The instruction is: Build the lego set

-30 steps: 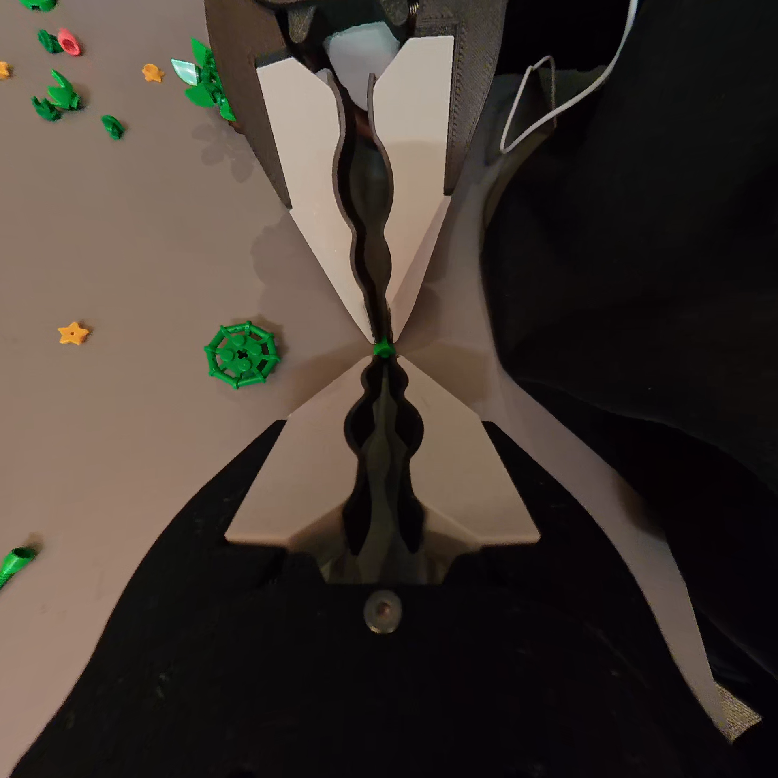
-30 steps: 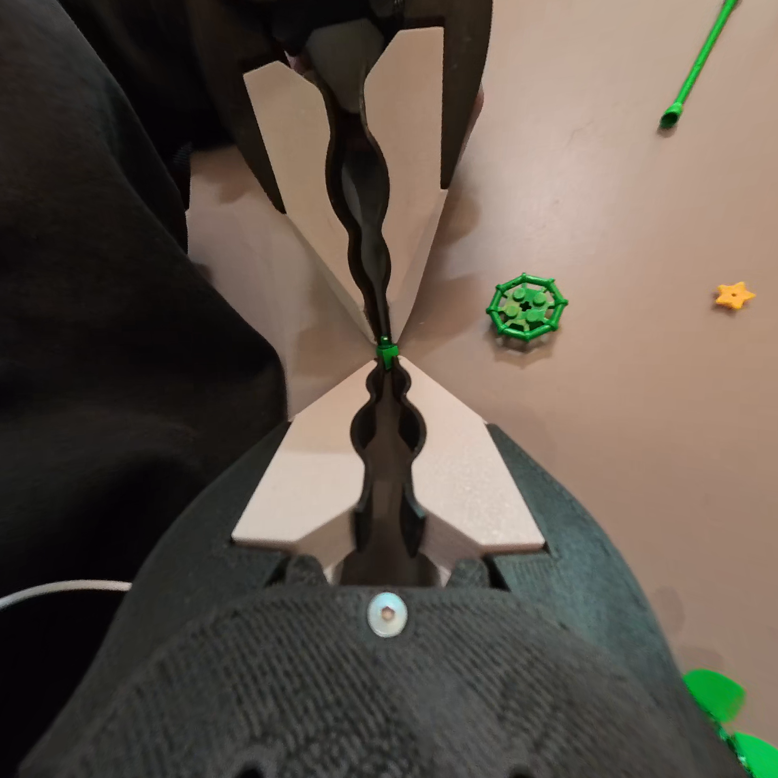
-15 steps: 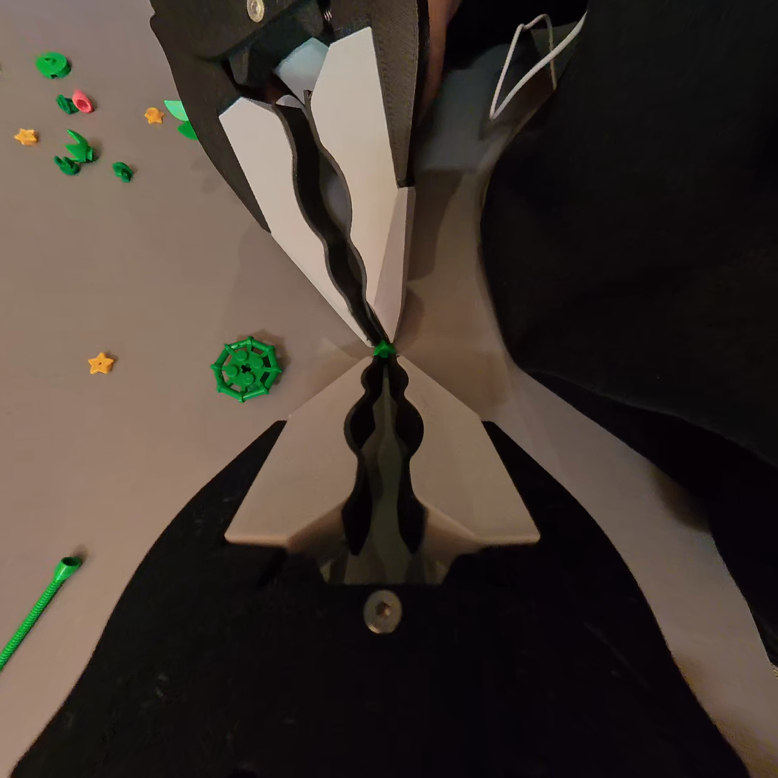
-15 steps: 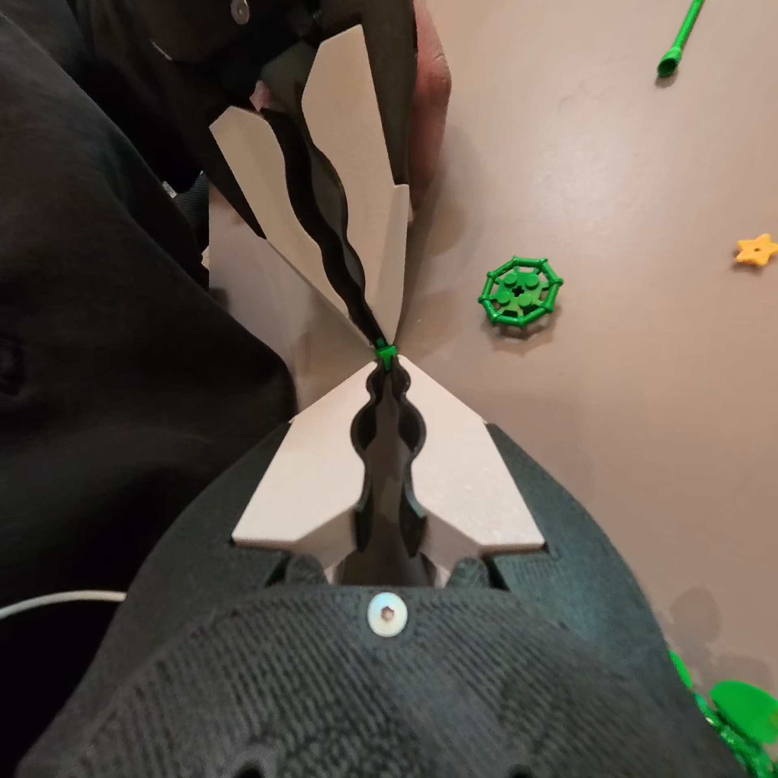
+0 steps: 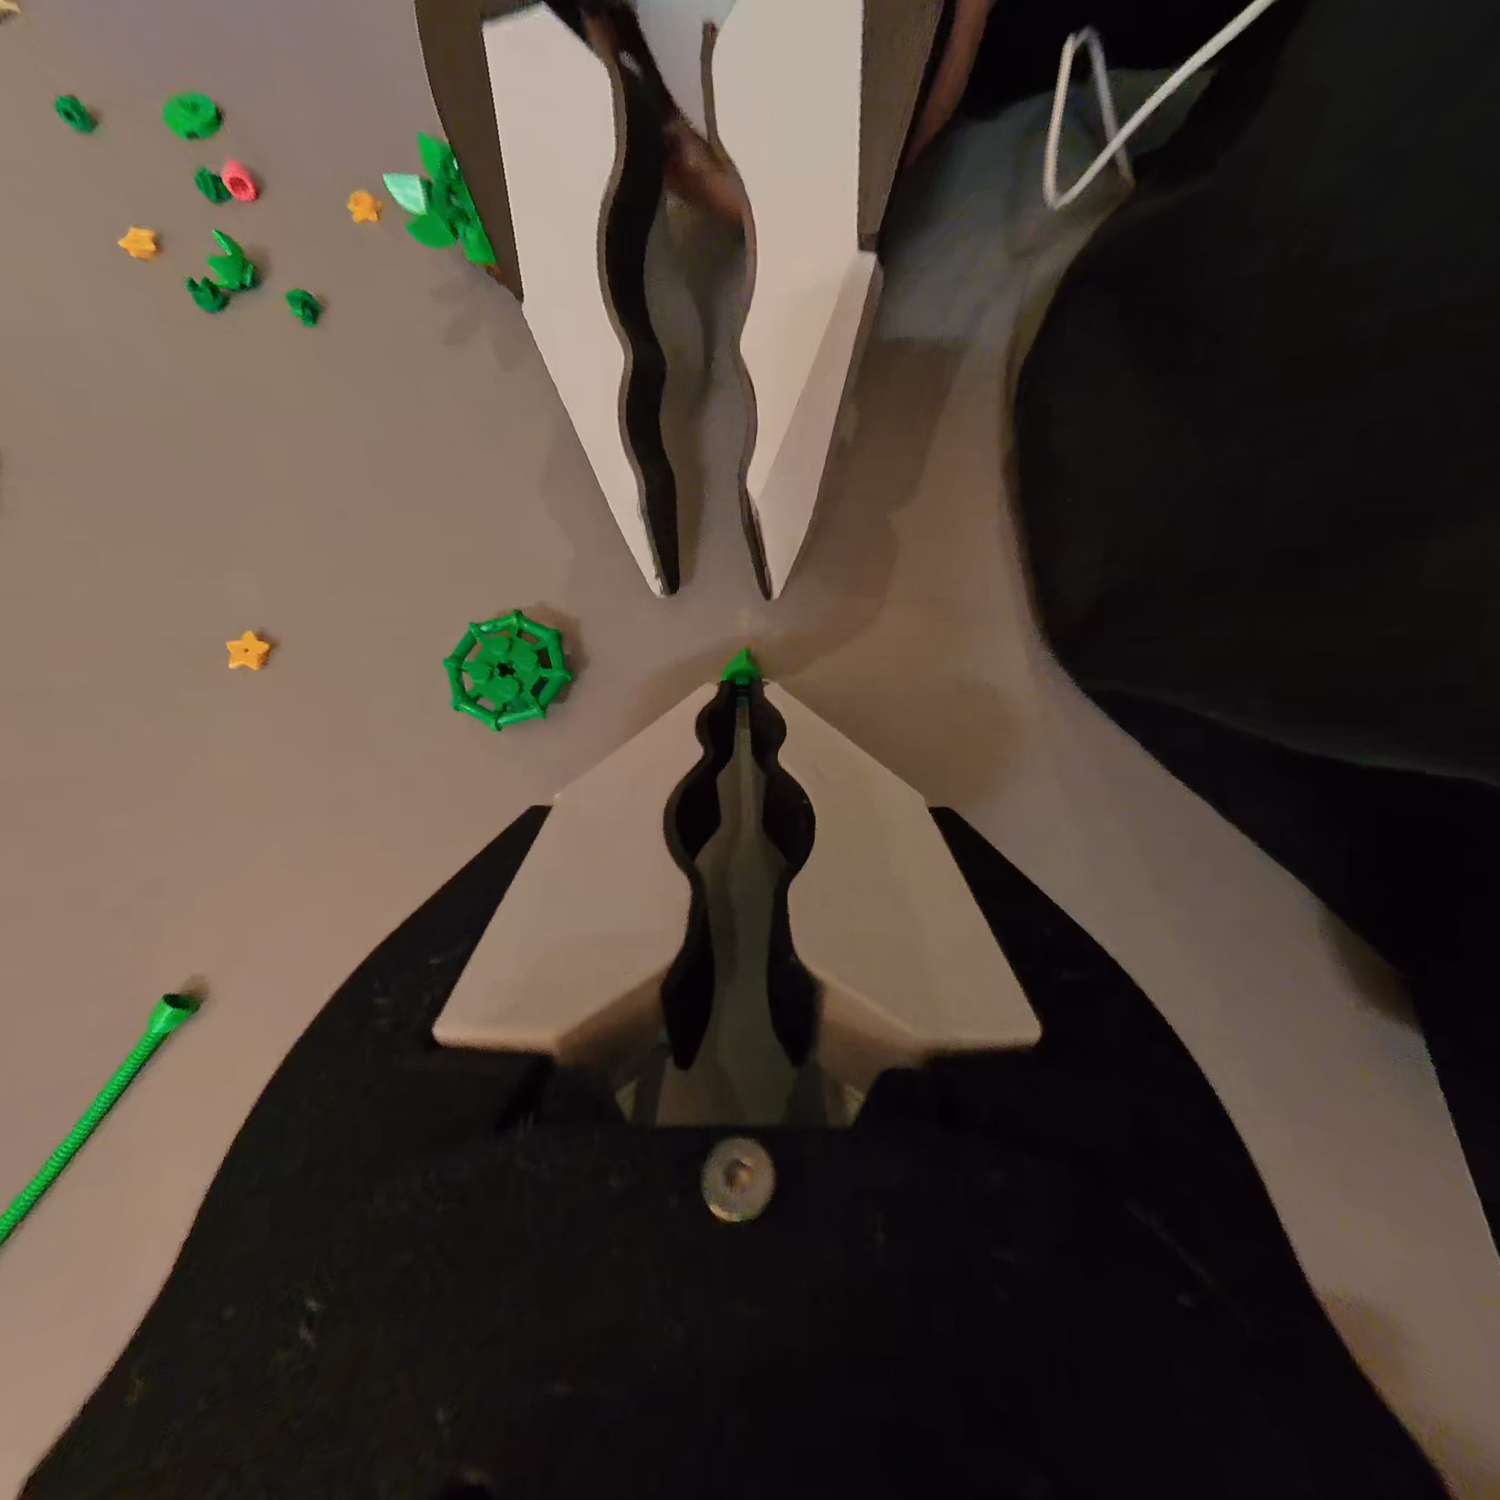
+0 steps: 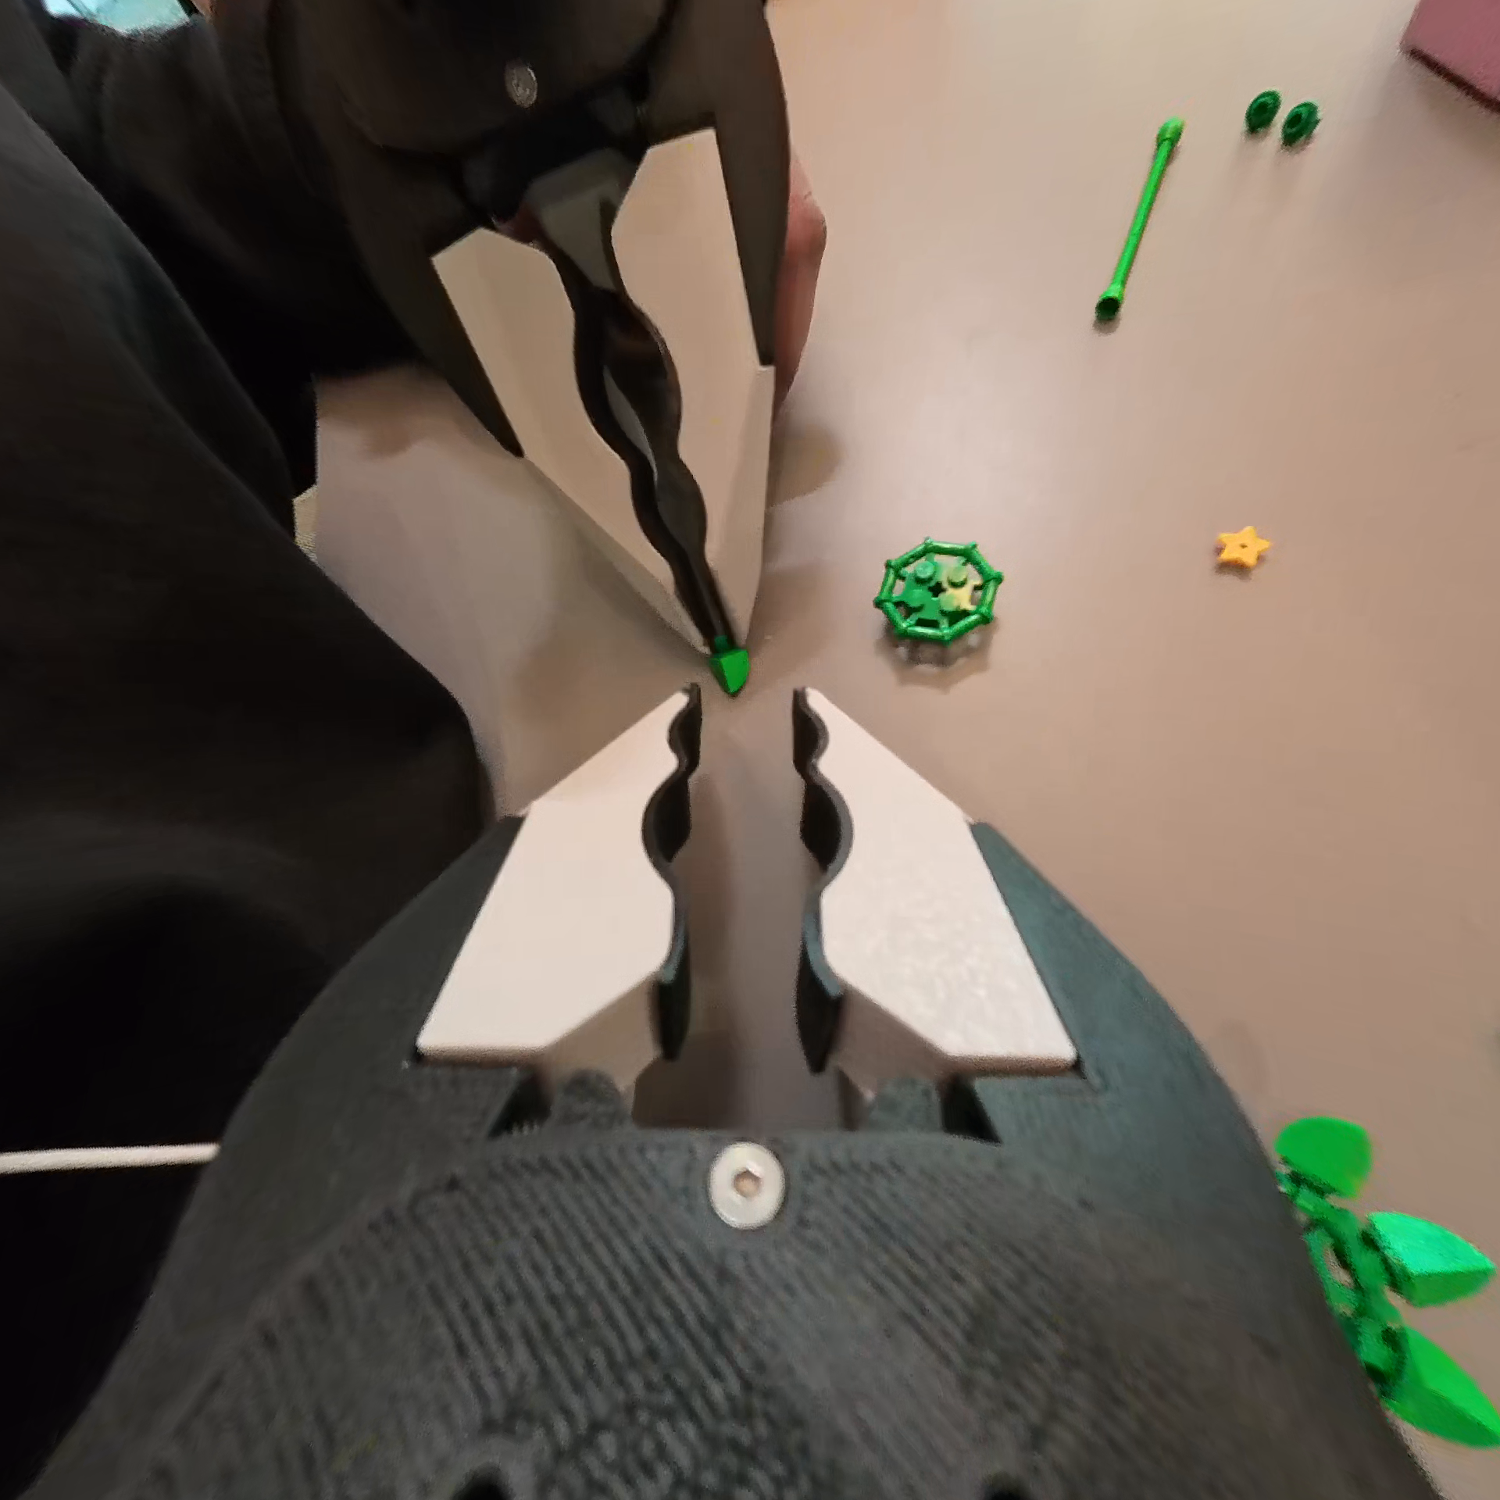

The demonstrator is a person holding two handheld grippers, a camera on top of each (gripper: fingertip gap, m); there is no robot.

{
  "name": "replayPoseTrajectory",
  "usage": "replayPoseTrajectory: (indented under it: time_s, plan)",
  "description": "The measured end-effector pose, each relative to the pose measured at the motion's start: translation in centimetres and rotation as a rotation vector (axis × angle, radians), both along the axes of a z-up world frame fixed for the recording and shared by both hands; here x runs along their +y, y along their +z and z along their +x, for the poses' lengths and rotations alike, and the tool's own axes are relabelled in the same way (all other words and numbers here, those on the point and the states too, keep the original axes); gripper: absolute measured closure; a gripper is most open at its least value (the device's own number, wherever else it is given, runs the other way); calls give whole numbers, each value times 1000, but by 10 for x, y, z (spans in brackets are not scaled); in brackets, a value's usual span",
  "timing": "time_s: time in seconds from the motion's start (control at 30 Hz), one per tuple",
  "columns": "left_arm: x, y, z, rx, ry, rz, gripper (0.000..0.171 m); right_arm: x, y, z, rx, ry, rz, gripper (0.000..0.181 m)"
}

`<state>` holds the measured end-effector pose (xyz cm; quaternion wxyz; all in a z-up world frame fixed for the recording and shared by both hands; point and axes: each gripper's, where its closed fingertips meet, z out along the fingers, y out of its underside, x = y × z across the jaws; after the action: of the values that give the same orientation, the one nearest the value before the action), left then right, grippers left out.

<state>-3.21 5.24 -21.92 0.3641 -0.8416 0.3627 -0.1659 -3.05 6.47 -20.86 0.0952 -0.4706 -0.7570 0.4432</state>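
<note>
My left gripper (image 5: pixel 740 690) is shut on a small green pointed lego piece (image 5: pixel 740 667), held just above the brown table. The same piece (image 6: pixel 729 665) shows in the right wrist view at the tip of the left gripper (image 6: pixel 718 637). My right gripper (image 6: pixel 745 700) is open and empty, its tips just short of the piece. It faces the left gripper tip to tip and shows in the left wrist view (image 5: pixel 714 588) with a clear gap between its fingers. A green web-shaped wheel (image 5: pixel 507 670) (image 6: pixel 937 592) lies flat on the table beside both tips.
A green ribbed rod (image 5: pixel 89 1112) (image 6: pixel 1136 219), yellow stars (image 5: pixel 247 649) (image 6: pixel 1242 545), a green leaf cluster (image 5: pixel 438 203) (image 6: pixel 1396 1266) and several small green and pink bits (image 5: pixel 219 183) lie scattered on the table. A person's black clothing (image 5: pixel 1258 406) and a white cord (image 5: pixel 1088 146) fill one side. Only a small space, under 4 cm, lies between the two pairs of fingers. It is some 4 cm from my right tips to the green web-shaped wheel (image 6: pixel 937 592). It turns up in the left wrist view (image 5: pixel 510 660) as well.
Both grippers were pinching the green piece tip to tip. My right gripper has opened, let go and drawn back a little. My left gripper still holds the piece.
</note>
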Motion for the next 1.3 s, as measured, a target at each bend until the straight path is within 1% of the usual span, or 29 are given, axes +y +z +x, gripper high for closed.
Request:
replayPoseTrajectory:
  time_s: [0.07,0.2,0.37,0.5,0.6,0.7,0.73,0.77,0.87,0.97,1.07,1.13,1.2,1.3]
  plan:
    - [0,-2,0,23,2,6,171,1,-2,1,3,-9,25,161]
    - [-3,-3,-2,22,12,-11,171,4,-1,4,18,-32,34,161]
    - [-5,2,-2,-12,8,1,165,13,9,5,58,-74,51,163]
    - [-4,9,-4,-57,17,21,165,28,20,3,106,-118,108,164]
    - [-3,13,-5,-79,30,40,164,50,34,-2,156,-170,171,164]
    - [4,25,-11,-123,81,107,166,76,57,-13,230,-242,197,163]
    - [8,34,-13,-162,108,148,171,85,66,-19,264,-266,197,163]
    - [12,44,-14,-209,132,186,171,97,73,-26,295,-301,198,163]
    - [20,69,-25,-333,213,265,171,145,82,-48,312,-441,216,163]
    - [24,82,-41,-430,289,315,171,204,82,-60,278,-603,260,163]
    - [24,92,-54,-502,333,349,171,263,75,-56,231,-763,293,163]
    - [24,97,-59,-541,351,364,171,299,63,-49,193,-863,314,164]
    - [24,99,-62,-576,358,362,171,315,44,-47,133,-901,265,164]
    - [24,99,-63,-621,363,345,171,321,19,-50,69,-892,213,160]
